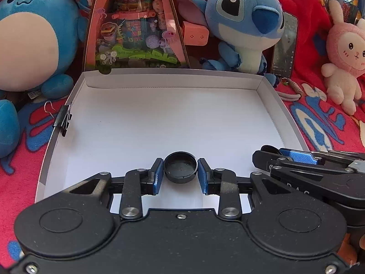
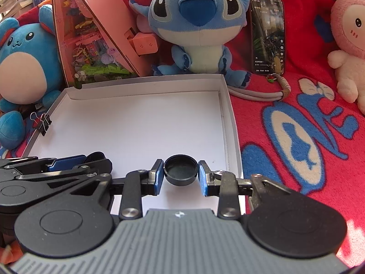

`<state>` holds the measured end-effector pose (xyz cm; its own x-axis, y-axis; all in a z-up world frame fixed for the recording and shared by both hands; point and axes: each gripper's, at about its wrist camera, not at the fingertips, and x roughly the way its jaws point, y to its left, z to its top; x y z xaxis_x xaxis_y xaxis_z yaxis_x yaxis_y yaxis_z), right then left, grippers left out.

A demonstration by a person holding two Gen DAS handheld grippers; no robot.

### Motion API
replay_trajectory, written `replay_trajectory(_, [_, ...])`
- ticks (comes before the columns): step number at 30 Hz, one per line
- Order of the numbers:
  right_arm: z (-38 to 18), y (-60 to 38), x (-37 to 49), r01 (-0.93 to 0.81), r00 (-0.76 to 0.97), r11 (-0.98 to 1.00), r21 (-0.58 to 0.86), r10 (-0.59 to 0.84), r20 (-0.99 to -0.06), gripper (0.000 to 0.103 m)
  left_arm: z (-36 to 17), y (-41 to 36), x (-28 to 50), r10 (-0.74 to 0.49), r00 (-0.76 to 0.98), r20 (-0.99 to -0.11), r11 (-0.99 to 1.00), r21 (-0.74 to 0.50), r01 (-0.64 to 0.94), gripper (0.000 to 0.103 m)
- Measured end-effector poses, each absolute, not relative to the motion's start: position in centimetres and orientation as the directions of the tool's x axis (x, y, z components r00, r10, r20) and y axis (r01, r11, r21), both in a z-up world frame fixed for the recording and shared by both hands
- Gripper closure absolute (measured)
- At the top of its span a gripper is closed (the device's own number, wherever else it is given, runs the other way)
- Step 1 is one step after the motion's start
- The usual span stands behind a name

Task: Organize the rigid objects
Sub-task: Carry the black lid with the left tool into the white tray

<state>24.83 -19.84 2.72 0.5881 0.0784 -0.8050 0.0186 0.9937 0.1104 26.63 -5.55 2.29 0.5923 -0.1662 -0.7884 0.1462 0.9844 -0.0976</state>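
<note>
Each gripper holds a small round black cap, open side up, over the white box lid. In the left wrist view my left gripper (image 1: 180, 171) is shut on a black cap (image 1: 180, 168) above the lid's (image 1: 159, 123) near part. In the right wrist view my right gripper (image 2: 181, 171) is shut on a second black cap (image 2: 180, 169) near the lid's (image 2: 136, 123) right wall. The right gripper also shows at the right of the left wrist view (image 1: 273, 153), and the left gripper at the left of the right wrist view (image 2: 95, 157). The two grippers are side by side.
A black binder clip (image 1: 64, 119) is clamped on the lid's left wall. Behind the lid stand a pink toy box (image 1: 134, 22), a Stitch plush (image 1: 244, 22), a phone (image 2: 268, 34), a round blue plush (image 1: 29, 41) and a pink bunny plush (image 1: 342, 57), all on a red blanket (image 2: 296, 125).
</note>
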Motion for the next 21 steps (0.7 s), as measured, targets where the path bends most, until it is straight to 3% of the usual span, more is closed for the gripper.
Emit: replay_trajectory(21, [1.66, -19.13, 25.23, 0.006, 0.579, 0.997, 0.080, 0.062, -0.813, 0.064, 1.89, -6.10, 26.59, -0.147, 0.625, -0.766, 0.984, -0.048, 0.172, 0.073])
